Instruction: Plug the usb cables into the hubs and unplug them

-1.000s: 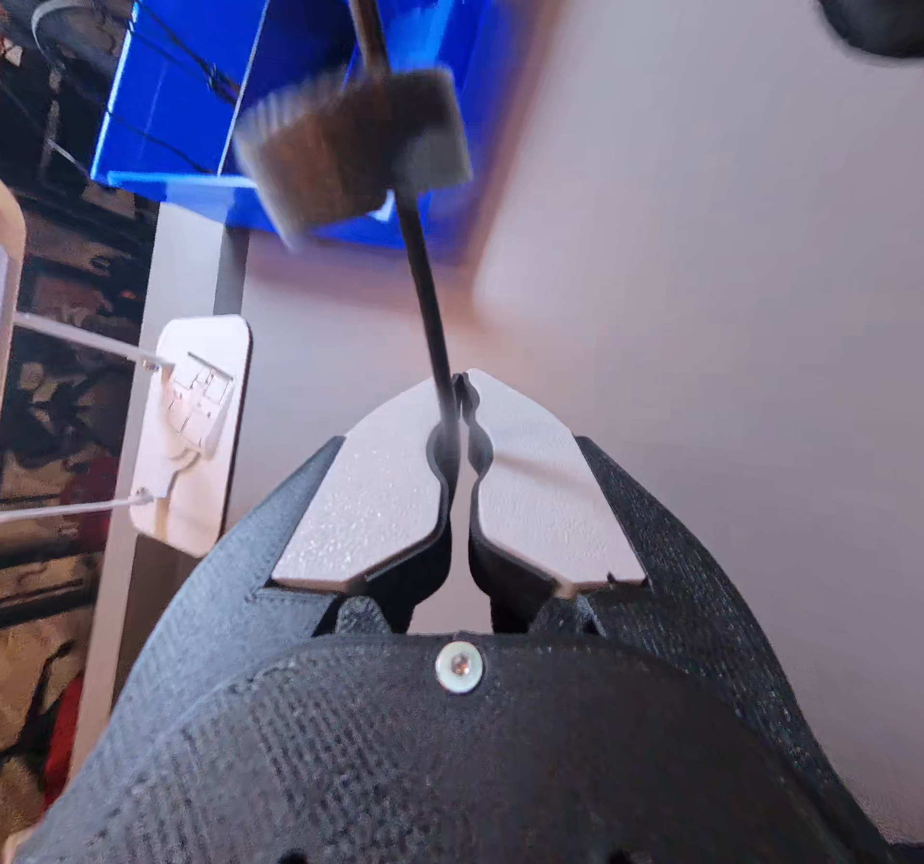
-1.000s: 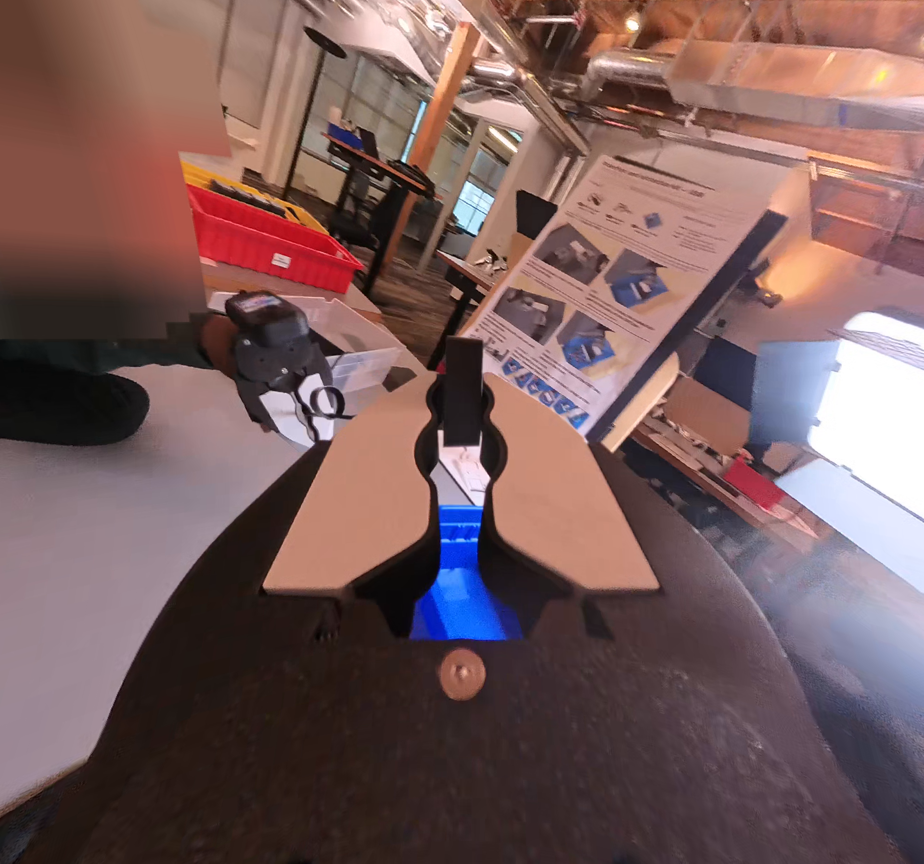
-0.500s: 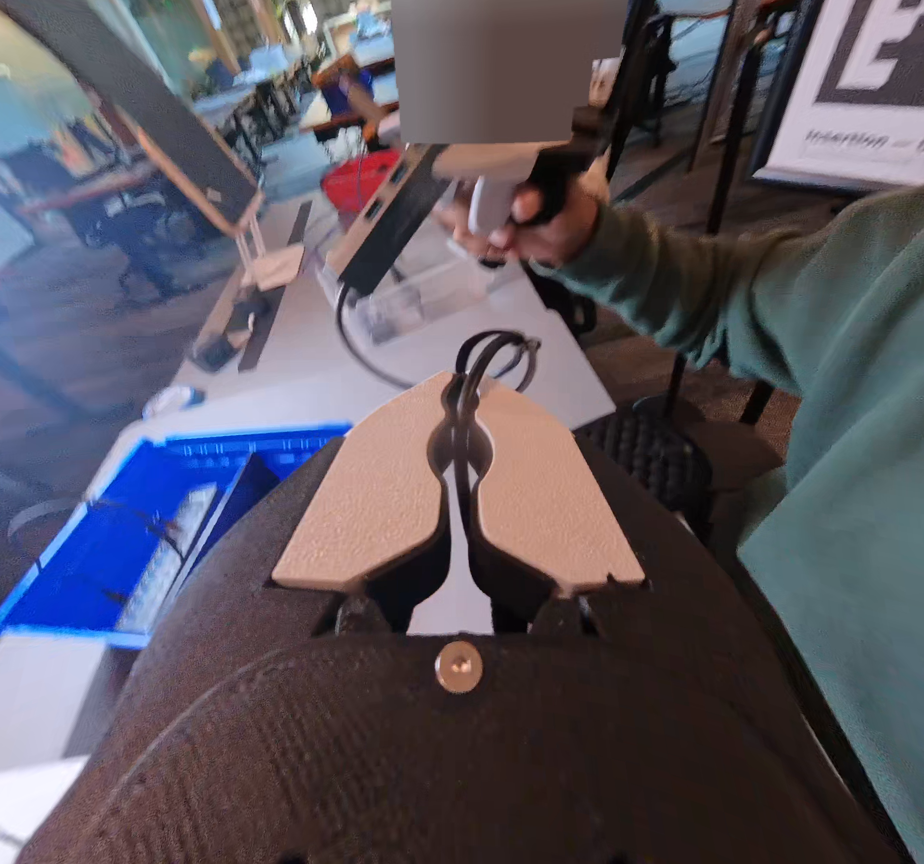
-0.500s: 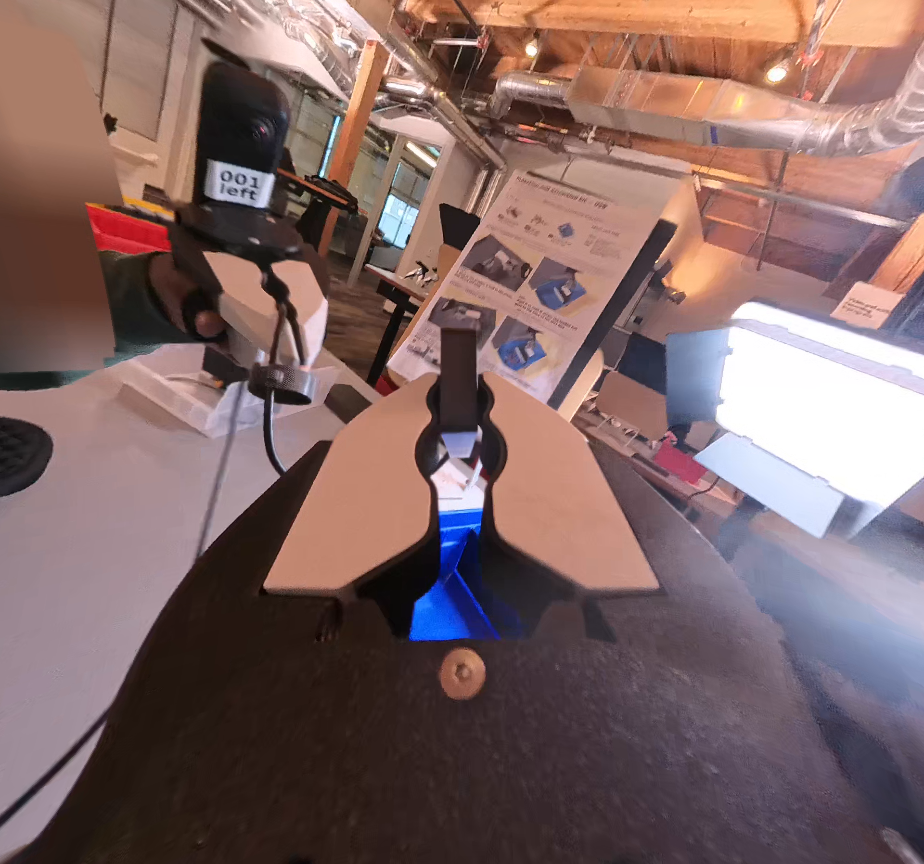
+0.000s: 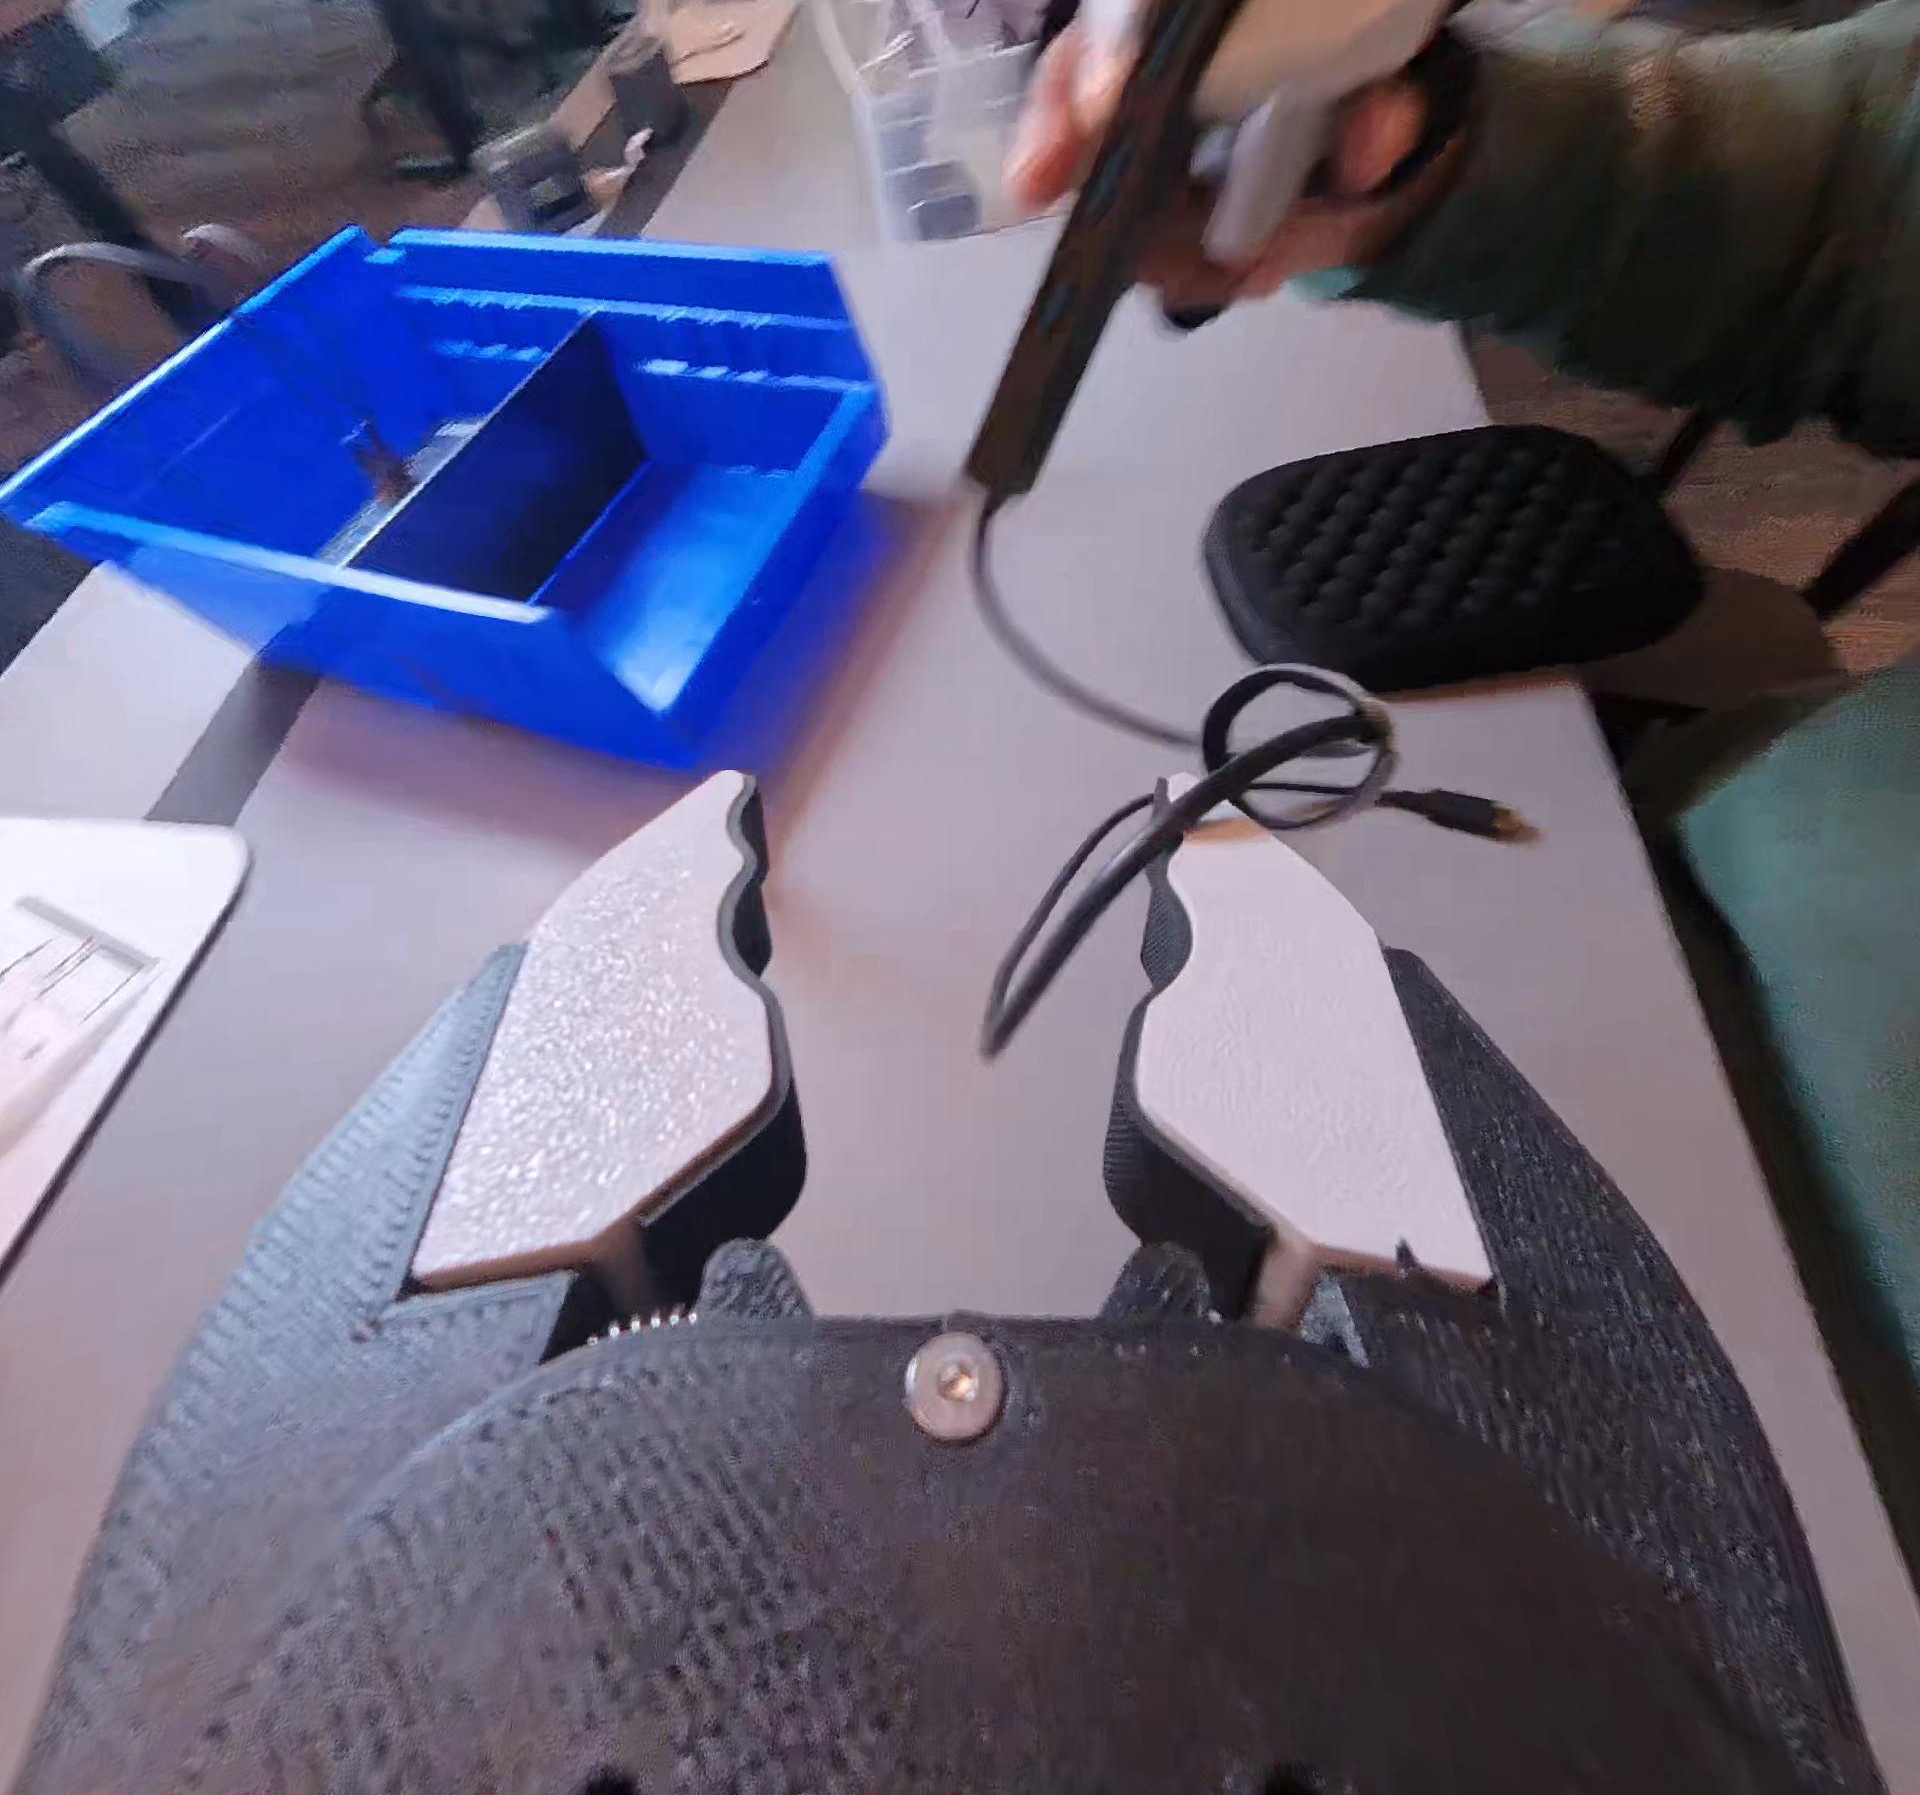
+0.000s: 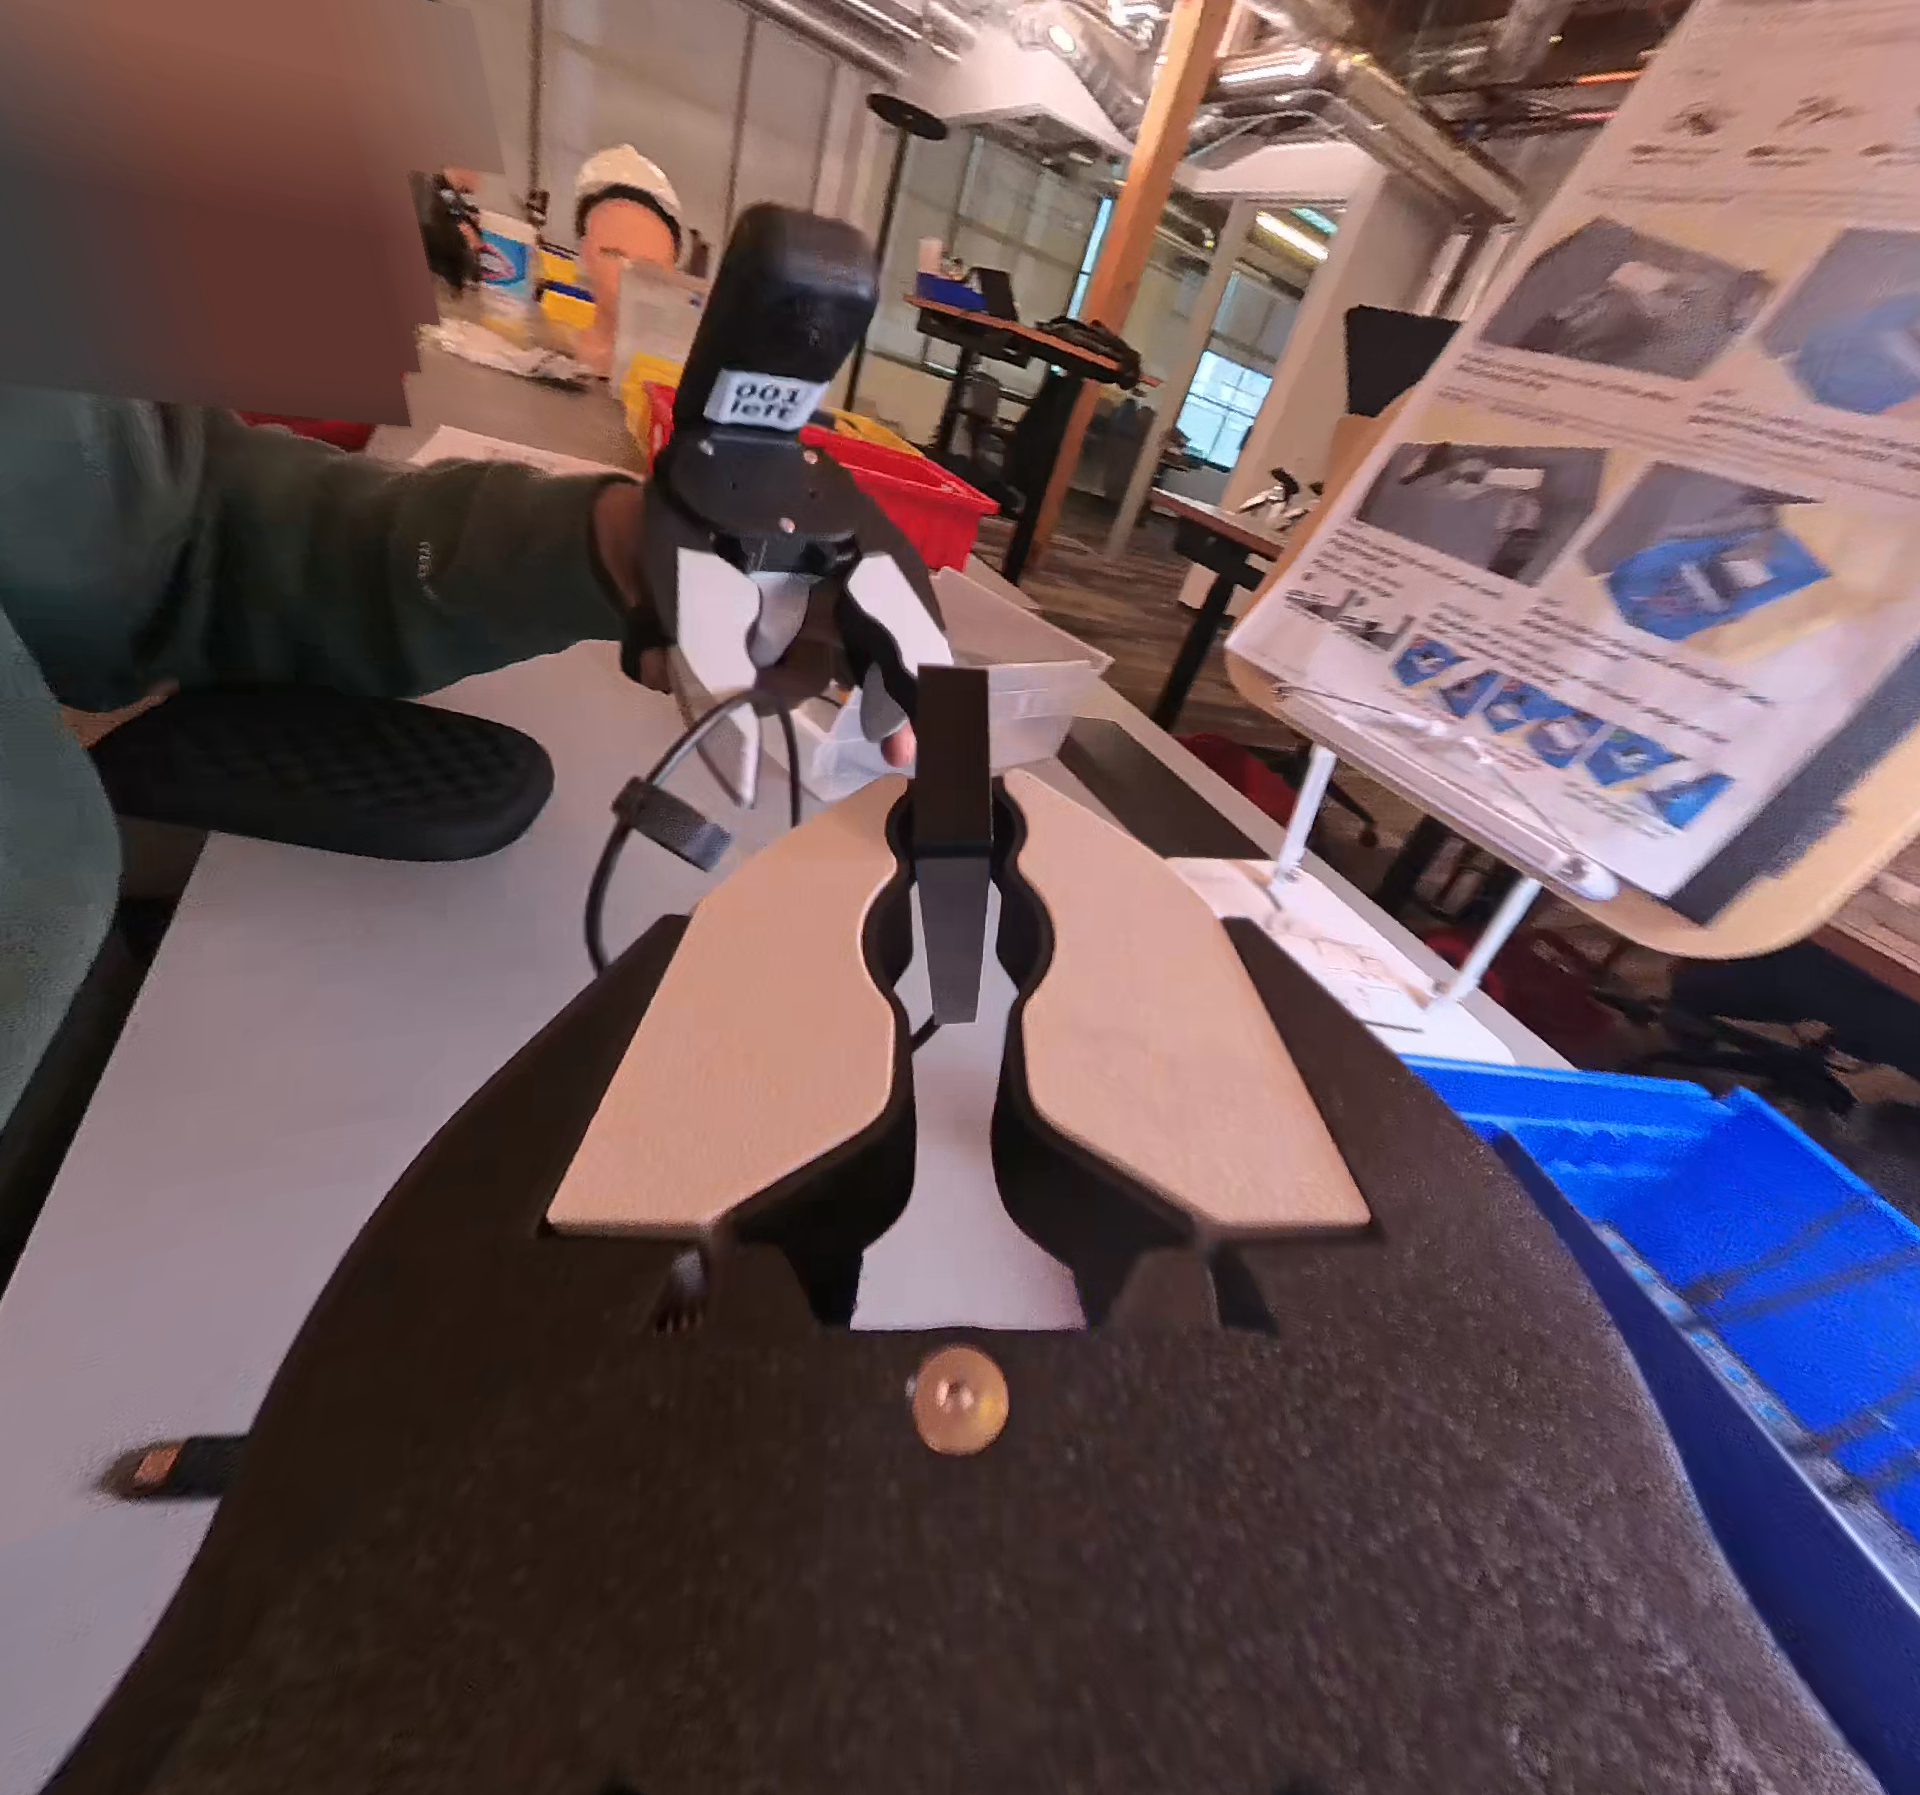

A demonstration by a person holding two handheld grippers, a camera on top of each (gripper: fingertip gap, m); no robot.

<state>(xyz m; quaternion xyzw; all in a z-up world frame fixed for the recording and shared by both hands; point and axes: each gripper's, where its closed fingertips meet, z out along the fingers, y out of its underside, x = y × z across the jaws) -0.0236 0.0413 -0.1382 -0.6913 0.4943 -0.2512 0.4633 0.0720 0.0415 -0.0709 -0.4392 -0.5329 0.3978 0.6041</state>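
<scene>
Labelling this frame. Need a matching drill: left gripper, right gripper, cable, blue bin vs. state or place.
Things:
1. left gripper
2. right gripper
3. cable
4. blue bin

States or places:
A. shut on the black hub
B. on the table, beyond the left gripper
C. open, holding nothing
D. loose, hanging from the hub, coiled by the open fingers

Pairs: 1-C, 2-A, 3-D, 4-B

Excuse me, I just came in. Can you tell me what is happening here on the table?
A person works with two handheld grippers over a grey table. The right gripper is shut on a slim black USB hub, held up in the air. The hub's cable hangs down in a bundled loop. The left gripper is open and holds nothing; the cable runs past its right fingertip. A blue bin stands nearby.
</scene>
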